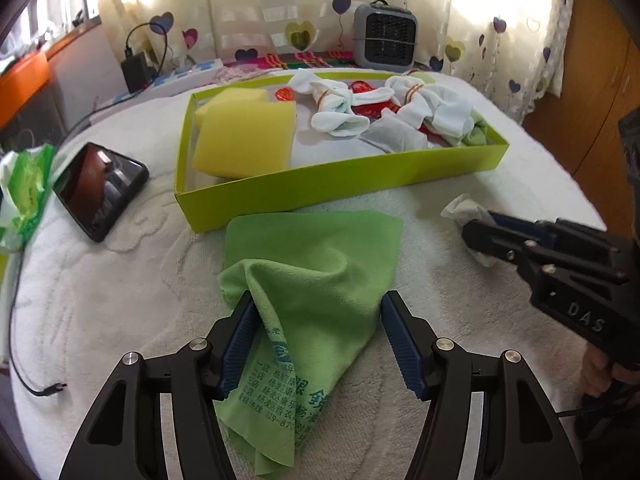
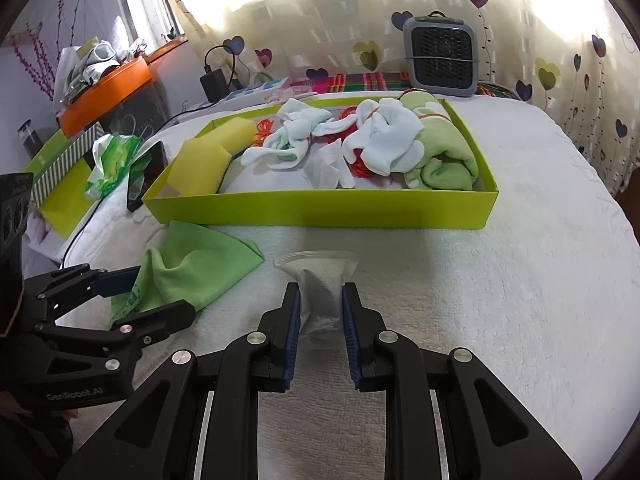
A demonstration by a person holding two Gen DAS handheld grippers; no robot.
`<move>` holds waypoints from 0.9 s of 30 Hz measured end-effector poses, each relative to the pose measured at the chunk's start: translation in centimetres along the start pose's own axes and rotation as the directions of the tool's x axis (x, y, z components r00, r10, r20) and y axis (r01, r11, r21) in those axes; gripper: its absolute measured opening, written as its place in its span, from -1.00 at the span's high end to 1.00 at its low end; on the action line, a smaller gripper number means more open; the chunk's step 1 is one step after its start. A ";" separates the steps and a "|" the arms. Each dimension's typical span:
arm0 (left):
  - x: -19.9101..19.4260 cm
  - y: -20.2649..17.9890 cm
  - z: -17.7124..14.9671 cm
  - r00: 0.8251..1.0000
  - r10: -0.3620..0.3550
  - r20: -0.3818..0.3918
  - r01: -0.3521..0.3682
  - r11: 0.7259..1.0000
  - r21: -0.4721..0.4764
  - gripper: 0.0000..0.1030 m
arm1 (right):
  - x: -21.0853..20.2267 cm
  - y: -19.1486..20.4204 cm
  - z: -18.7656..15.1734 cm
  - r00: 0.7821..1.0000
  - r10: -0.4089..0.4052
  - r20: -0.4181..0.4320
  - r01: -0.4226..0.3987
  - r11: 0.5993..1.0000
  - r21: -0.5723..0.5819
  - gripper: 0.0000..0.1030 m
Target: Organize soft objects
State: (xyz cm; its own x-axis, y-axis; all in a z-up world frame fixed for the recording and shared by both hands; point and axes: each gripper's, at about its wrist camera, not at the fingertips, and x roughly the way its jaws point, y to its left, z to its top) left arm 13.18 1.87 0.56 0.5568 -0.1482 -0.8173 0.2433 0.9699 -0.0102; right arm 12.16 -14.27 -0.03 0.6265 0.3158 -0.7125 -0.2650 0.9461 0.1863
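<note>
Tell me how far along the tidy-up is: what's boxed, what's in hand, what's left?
Boxed: yellow sponges, tied white socks and a green towel lie in the green box. In hand: the right gripper straddles a white sachet; the left gripper straddles the green cloth, neither visibly lifted. Left: both go into the box.

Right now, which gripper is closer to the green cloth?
Left. The left gripper straddles the green cloth, jaws open around its near fold. The right gripper is off to its right, closed on the white sachet.
</note>
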 end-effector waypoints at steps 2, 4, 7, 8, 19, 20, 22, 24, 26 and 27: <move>0.1 -0.3 -0.1 1.000 0.020 0.001 -0.020 1.000 0.022 -0.20 | 0.0 0.0 0.0 1.000 0.003 0.001 -0.003 1.000 0.000 0.58; 0.1 0.0 0.0 1.000 0.019 0.002 -0.019 1.000 0.014 -0.10 | -0.1 0.0 0.0 1.000 0.005 0.002 -0.005 1.000 0.000 0.58; -0.1 0.8 0.1 1.000 0.028 0.008 -0.028 0.999 -0.018 0.21 | -0.1 -0.1 0.0 1.000 0.008 0.003 -0.008 1.000 0.006 0.58; -0.1 1.0 0.1 0.999 0.036 0.009 -0.035 0.999 -0.020 0.35 | 0.0 -0.2 0.0 1.000 0.009 0.002 -0.009 1.000 0.010 0.58; -0.3 2.3 0.2 0.999 0.030 0.023 -0.029 0.997 -0.075 0.73 | 0.0 -0.3 0.0 1.000 0.010 0.002 -0.010 1.000 0.016 0.58; -0.3 2.4 0.2 0.999 0.029 0.025 -0.026 0.996 -0.079 0.74 | 0.0 -0.3 0.0 1.000 0.009 0.002 -0.009 1.000 0.016 0.58; -0.3 2.5 0.1 0.999 0.025 0.028 -0.023 0.996 -0.083 0.74 | 0.0 -0.3 0.0 1.000 0.010 0.002 -0.010 1.000 0.016 0.58; -0.4 2.4 0.1 0.999 0.024 0.033 -0.021 0.996 -0.083 0.76 | 0.0 -0.3 0.0 1.000 0.010 0.002 -0.010 1.000 0.015 0.58; -0.5 2.4 0.1 0.999 0.020 0.038 -0.017 0.996 -0.084 0.78 | -0.1 -0.3 0.0 1.000 0.010 0.004 -0.010 1.000 0.011 0.58; -0.6 2.4 0.1 0.999 0.019 0.040 -0.015 0.996 -0.085 0.78 | -0.1 -0.3 0.0 1.000 0.010 0.006 -0.010 1.000 0.010 0.58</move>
State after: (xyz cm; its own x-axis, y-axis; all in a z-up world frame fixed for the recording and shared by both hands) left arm 13.50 4.24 1.07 0.5926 -0.1377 -0.7937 0.1666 0.9849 -0.0465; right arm 12.16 -14.59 0.02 0.6280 0.3257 -0.7067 -0.2637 0.9435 0.2004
